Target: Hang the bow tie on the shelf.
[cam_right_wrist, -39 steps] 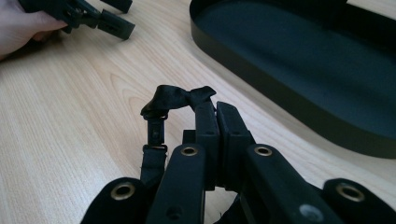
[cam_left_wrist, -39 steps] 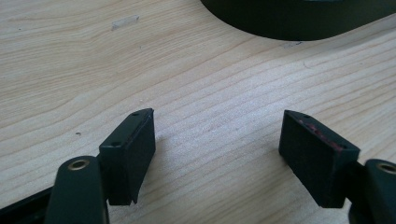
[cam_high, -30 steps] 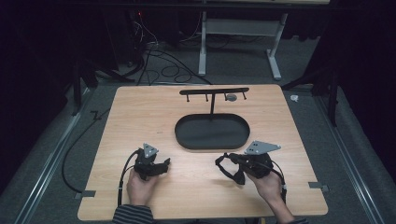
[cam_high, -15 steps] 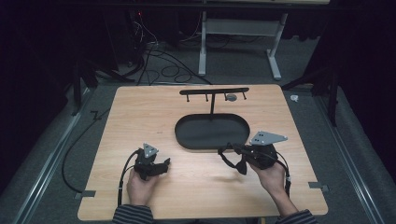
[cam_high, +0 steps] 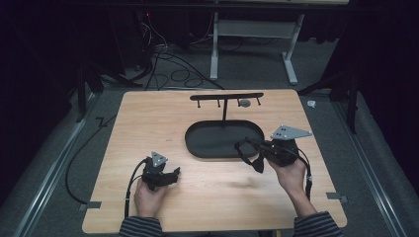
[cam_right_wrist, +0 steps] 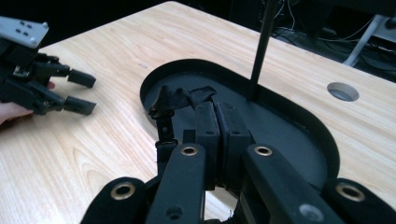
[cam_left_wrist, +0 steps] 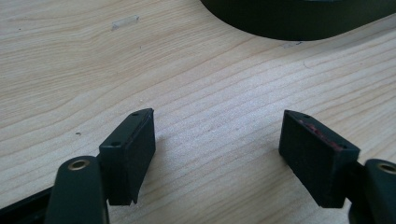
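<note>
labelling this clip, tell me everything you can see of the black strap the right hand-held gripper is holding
The black strap looks like a narrow band of woven fabric with a small black buckle or clasp hanging from it. One end is pinched between the shut jaws of the right hand-held gripper; the rest bunches and loops to the side of the jaws. In the high view it hangs as a loop over the near rim of the black oval tray; whether it touches the tray cannot be told.
</note>
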A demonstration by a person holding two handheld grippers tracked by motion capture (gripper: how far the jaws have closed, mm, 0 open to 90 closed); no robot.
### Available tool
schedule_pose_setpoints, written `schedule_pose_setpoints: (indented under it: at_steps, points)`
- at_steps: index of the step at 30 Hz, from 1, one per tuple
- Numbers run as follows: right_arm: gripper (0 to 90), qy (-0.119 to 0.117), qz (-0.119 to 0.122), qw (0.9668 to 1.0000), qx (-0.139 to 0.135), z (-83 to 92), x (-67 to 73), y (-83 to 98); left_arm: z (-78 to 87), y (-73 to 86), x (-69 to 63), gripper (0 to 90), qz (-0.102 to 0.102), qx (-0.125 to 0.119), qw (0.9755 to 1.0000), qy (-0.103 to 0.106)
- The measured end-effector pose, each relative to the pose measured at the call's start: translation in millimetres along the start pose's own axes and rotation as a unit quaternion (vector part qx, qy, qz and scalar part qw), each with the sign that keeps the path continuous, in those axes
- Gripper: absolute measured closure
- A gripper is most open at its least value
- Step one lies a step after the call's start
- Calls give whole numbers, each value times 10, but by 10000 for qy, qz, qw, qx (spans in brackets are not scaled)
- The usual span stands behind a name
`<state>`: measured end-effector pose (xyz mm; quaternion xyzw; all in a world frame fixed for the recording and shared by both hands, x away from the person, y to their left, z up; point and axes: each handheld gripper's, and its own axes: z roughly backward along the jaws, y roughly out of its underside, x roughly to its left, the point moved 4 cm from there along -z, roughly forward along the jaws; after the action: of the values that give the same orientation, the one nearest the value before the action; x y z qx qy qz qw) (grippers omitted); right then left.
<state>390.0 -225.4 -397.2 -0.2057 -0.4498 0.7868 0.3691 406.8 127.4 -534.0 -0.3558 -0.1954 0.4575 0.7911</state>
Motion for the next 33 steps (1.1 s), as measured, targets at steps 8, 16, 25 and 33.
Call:
schedule_pose_setpoints:
  at_steps: [8,16,25,33]
  points:
    - [899,96,-19,9999,-32,-15,-80,-122,0,0,0,275,-1,1,10000,0]
    - [899,155,-48,9998,-83,-44,-153,-225,0,0,0,275,1,-1,10000,-2]
    - [899,267,-81,9995,-136,-100,-249,-369,0,0,1,276,-3,3,10000,0]
    - [899,295,-150,9993,-158,-202,-321,-492,1,0,1,276,1,2,10000,3]
